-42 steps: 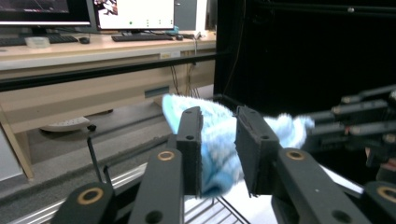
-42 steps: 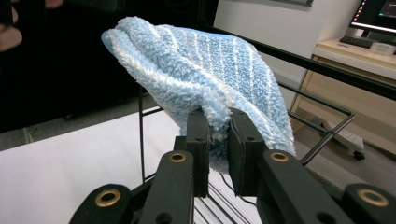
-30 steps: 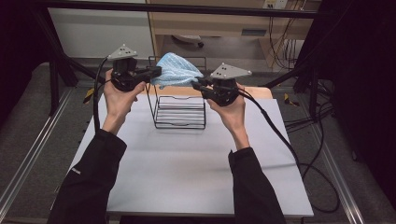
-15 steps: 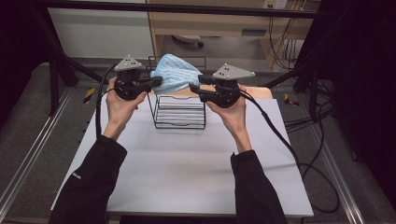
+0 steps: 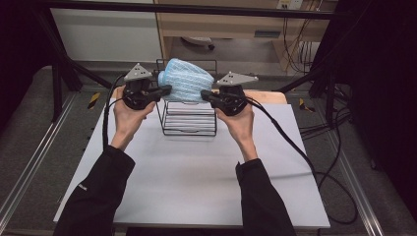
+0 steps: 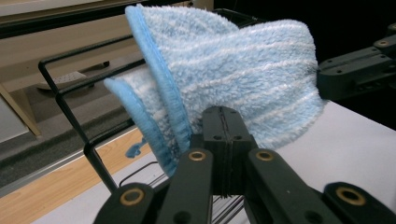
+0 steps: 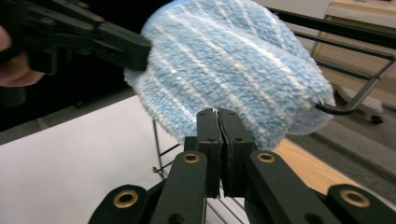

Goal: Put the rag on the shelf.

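Since the earlier frames both grippers and the cloth between them have come lower, from above the rack's rear to just over its top, and the right gripper's jaws have just been closing on the cloth's edge. White table (image 5: 196, 182): lies below both grippers and carries the rack at its far middle. Black wire rack (image 5: 187, 115): stands between and just below the two grippers; its upper rails (image 6: 70, 88) run behind the cloth in the left gripper view. Light blue striped fluffy cloth (image 5: 187, 84): hangs bunched between the two grippers, directly above the rack, its darker blue hem (image 6: 159, 107) folded toward the left gripper. Left gripper (image 5: 164, 91): jaws pressed together, pinching the cloth's near edge (image 6: 224, 116); the far side of the cloth is held by the other gripper (image 6: 355, 70). Right gripper (image 5: 205, 96): jaws closed flat against each other with the cloth's lower edge caught at their tips (image 7: 219, 116); the left gripper (image 7: 126, 46) grips the opposite side
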The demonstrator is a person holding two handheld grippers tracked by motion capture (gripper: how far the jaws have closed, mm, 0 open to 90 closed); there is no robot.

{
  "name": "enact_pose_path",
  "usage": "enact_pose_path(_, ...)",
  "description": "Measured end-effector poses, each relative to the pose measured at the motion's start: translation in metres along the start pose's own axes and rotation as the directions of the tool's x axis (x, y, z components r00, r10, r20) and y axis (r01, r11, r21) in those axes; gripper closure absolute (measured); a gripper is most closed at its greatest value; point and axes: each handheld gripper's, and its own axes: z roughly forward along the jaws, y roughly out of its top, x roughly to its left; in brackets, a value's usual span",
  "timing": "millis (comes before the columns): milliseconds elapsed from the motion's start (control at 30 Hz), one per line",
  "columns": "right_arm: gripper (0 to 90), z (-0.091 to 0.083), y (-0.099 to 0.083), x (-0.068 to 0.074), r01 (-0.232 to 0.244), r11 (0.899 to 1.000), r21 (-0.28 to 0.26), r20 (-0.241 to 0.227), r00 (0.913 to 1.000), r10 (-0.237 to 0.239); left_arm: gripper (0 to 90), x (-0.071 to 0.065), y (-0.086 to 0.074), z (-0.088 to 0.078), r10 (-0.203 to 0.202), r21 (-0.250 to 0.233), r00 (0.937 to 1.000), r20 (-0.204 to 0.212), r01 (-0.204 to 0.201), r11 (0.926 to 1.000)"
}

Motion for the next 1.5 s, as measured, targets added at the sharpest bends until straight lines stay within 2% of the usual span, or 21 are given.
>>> enact_pose_path(233,88.4,0.004,-0.012,-0.008,-0.021,0.999,-0.034,0.054,0.9983,0.023,86.6,0.001,-0.009,0.004,0.002,-0.005,1.0,0.001,-0.002,1.0)
enact_pose_path(467,81.6,0.002,-0.014,-0.005,0.0,0.998,-0.066,0.052,0.9986,0.003,79.8,-0.001,-0.009,0.005,-0.001,-0.023,1.0,0.005,0.001,0.9997)
enact_pose_path(600,72.2,-0.008,-0.01,-0.002,-0.011,0.994,-0.111,0.03,0.9994,0.015,71.8,-0.003,-0.006,-0.005,-0.006,-0.051,1.0,0.008,0.006,0.9987)
enact_pose_path(700,63.7,-0.014,-0.006,0.0,0.001,0.993,-0.117,0.03,0.9995,0.003,64.4,-0.005,-0.004,-0.013,-0.008,-0.072,0.9999,-0.009,0.008,0.9974)
enact_pose_path(933,47.7,-0.023,0.001,0.002,-0.014,0.991,-0.13,0.035,0.9992,0.018,53.1,-0.001,-0.002,-0.026,-0.02,-0.056,0.9988,-0.046,0.017,0.9983)
enact_pose_path(1033,40.0,-0.027,0.001,0.002,-0.012,0.992,-0.122,0.047,0.9987,0.018,48.1,-0.001,-0.005,-0.033,-0.02,-0.054,0.9988,-0.044,0.017,0.9984)
enact_pose_path(1300,20.9,-0.044,-0.002,0.005,-0.004,0.994,-0.109,0.045,0.999,0.009,33.5,0.0,-0.021,-0.05,-0.017,-0.036,0.9983,-0.056,0.015,0.9993)
enact_pose_path(1500,12.8,-0.063,-0.024,0.004,-0.03,0.995,-0.093,0.043,0.9985,0.034,24.4,0.0,-0.05,-0.062,-0.029,-0.02,0.9987,-0.041,0.028,0.9994)
